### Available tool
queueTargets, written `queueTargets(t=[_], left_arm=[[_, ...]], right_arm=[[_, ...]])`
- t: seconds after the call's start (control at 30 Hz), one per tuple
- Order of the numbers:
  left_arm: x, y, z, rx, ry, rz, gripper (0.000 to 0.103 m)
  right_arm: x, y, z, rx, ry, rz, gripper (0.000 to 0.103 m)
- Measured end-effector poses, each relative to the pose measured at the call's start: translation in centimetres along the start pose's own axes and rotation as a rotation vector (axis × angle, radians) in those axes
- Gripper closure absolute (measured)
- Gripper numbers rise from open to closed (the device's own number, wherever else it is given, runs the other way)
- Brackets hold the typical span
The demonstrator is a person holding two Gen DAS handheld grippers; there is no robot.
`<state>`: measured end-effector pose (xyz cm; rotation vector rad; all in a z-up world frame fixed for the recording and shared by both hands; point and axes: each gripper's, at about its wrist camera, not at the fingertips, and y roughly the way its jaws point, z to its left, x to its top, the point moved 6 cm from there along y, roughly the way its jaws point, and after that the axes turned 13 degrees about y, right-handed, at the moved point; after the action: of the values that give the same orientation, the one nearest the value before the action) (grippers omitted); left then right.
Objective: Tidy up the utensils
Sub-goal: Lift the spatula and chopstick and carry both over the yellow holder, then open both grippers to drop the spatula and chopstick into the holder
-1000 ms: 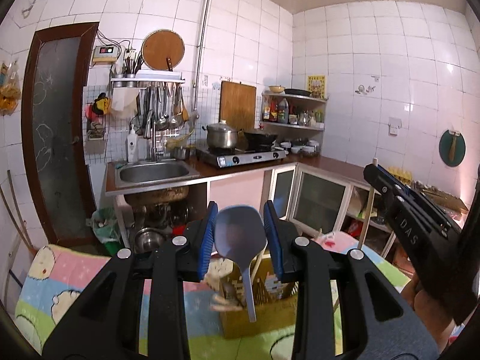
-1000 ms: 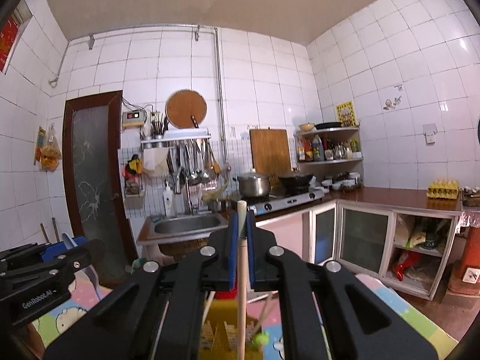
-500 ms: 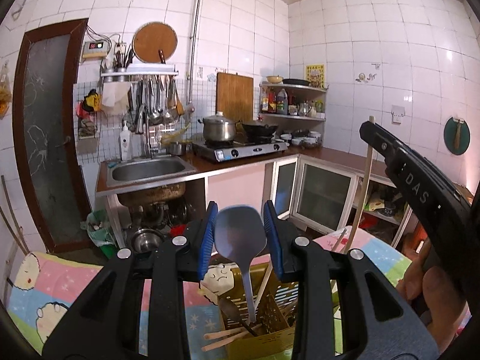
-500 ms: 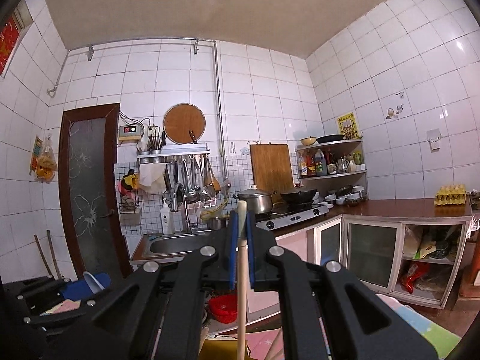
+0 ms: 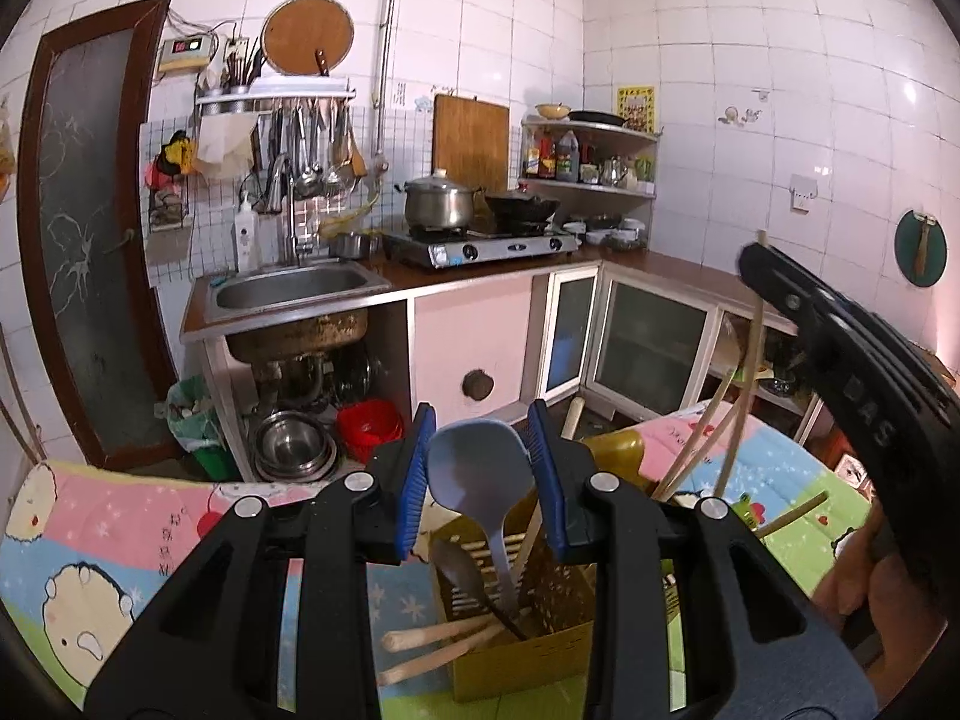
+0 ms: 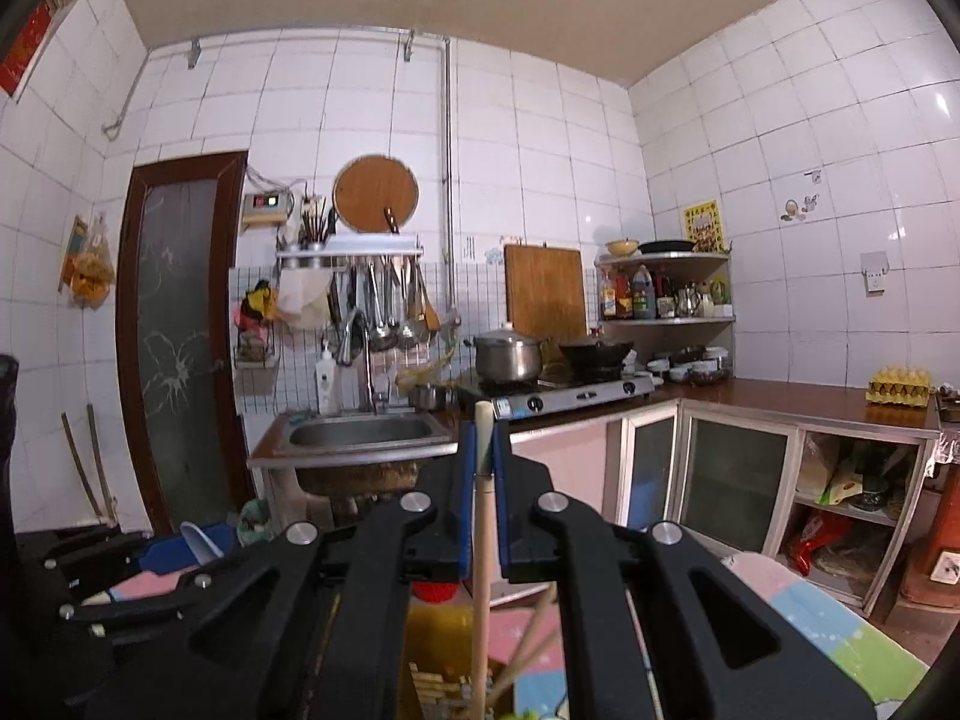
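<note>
Nearest in the left wrist view, the left tool (image 5: 483, 480) stands with its blue pads apart on either side of the bowl of a grey spoon (image 5: 480, 468); a sliver of gap shows on each side, so whether the pads touch it cannot be told. The spoon's handle runs down into a yellow box (image 5: 528, 654) just beyond the tool, where a dark spoon (image 5: 459, 564) and wooden handles (image 5: 432, 642) also lie. The box rests on a cartoon-printed cloth (image 5: 108, 540) that spreads left and right. To the right in this view, the right tool (image 5: 840, 360) appears from the side, held by a hand (image 5: 864, 588), with thin wooden sticks (image 5: 702, 444) rising from the box beside it. In the right wrist view, the right tool (image 6: 483, 450) is closed tight on an upright wooden stick (image 6: 482, 540), whose top pokes just above the pads and whose lower end drops toward the box (image 6: 438, 630). Farther off, a steel sink (image 5: 294, 294) sits in the counter (image 5: 678, 270) at left, with bowls (image 5: 294, 450) and a red basin (image 5: 369, 426) under it. A pot (image 5: 438, 204) and a wok (image 5: 522, 204) stand on the stove (image 5: 486, 246), and ladles (image 5: 312, 144) hang on the far wall.
</note>
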<state>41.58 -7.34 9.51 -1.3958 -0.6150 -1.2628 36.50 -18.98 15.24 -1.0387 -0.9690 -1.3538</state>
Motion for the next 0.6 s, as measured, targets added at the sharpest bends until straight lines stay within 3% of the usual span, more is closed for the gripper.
queueTargets(t=[0.23,0.43,0.6], left_arm=[[-1.0,0.3,0.8,-0.025,-0.042,0.050,0.072],[-1.4,-1.0,1.5,-0.012,-0.050,0.064,0.072],[-2.5,-0.8,1.2,-0.004,-0.038,0.082,0.072]], right_arm=[[0.6,-0.5,0.0,-0.022,-0.041,0.049,0.095],[1.8,-1.0,0.6,-0.027,-0.067,-0.006,0.096],[-0.1,-1.2,0.5,-0.041,-0.083,0.025,0.096]])
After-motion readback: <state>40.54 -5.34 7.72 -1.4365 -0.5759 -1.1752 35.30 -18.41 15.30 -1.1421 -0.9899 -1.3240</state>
